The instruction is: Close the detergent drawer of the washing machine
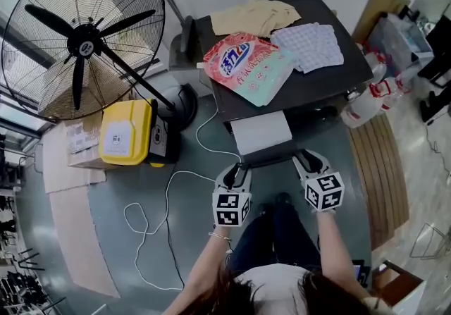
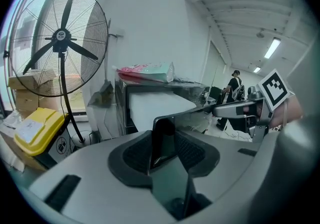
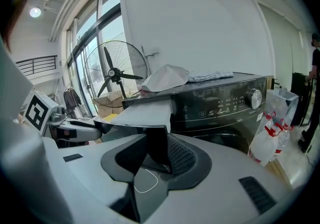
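Observation:
The dark washing machine (image 1: 320,77) has its detergent drawer (image 1: 261,132) pulled out toward me, white inside with a dark front panel (image 1: 271,157). My left gripper (image 1: 237,169) is shut on the left end of that panel, and my right gripper (image 1: 306,159) is shut on its right end. In the left gripper view the panel's edge (image 2: 162,135) stands between the jaws of the left gripper (image 2: 164,144). In the right gripper view the panel (image 3: 127,129) runs off to the left from the right gripper (image 3: 157,150), and the white drawer (image 3: 145,112) leads back to the machine (image 3: 225,102).
A pink and green detergent bag (image 1: 246,63) and folded cloths (image 1: 310,46) lie on the machine. A big floor fan (image 1: 83,39) and a yellow box (image 1: 127,132) stand at the left, a white cable (image 1: 162,194) loops on the floor, and spray bottles (image 1: 366,99) stand at the right.

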The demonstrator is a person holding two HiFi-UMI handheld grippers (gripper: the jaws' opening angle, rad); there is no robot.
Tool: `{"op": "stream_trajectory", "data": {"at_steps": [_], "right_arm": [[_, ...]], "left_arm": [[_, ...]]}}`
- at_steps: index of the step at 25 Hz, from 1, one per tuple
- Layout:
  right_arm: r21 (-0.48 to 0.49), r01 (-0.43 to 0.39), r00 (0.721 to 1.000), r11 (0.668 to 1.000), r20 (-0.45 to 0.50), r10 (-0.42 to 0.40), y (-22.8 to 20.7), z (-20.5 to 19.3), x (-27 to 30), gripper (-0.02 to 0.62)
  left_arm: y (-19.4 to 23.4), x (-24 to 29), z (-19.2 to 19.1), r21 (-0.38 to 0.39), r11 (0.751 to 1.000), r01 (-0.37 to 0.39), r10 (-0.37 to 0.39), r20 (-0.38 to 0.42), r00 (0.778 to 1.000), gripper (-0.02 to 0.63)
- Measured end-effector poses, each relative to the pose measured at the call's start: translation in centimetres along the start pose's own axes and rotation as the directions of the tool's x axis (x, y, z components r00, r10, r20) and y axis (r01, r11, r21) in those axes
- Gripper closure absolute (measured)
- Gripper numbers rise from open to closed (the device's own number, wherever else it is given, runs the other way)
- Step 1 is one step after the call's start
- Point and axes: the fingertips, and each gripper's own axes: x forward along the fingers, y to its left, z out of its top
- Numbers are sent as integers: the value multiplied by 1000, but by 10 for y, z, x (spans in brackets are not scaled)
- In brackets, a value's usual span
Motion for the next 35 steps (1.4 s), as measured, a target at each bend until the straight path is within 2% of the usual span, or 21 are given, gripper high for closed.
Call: {"op": "stream_trajectory", "data": {"at_steps": [5, 21, 35], "right_arm": [[-8, -9, 1000, 1000, 3, 9, -2, 8, 9, 448], [-55, -109, 993, 993, -40, 107, -11, 37, 48, 448], [-54, -150, 988, 987, -34, 148, -14, 48, 62, 443]], "left_arm": [[7, 7, 7, -18, 1000, -26, 26, -3, 1000, 451], [35, 35, 33, -62, 991, -123, 121, -25, 992, 449], [45, 44, 42, -94, 977, -189, 186, -42, 982, 449]]}}
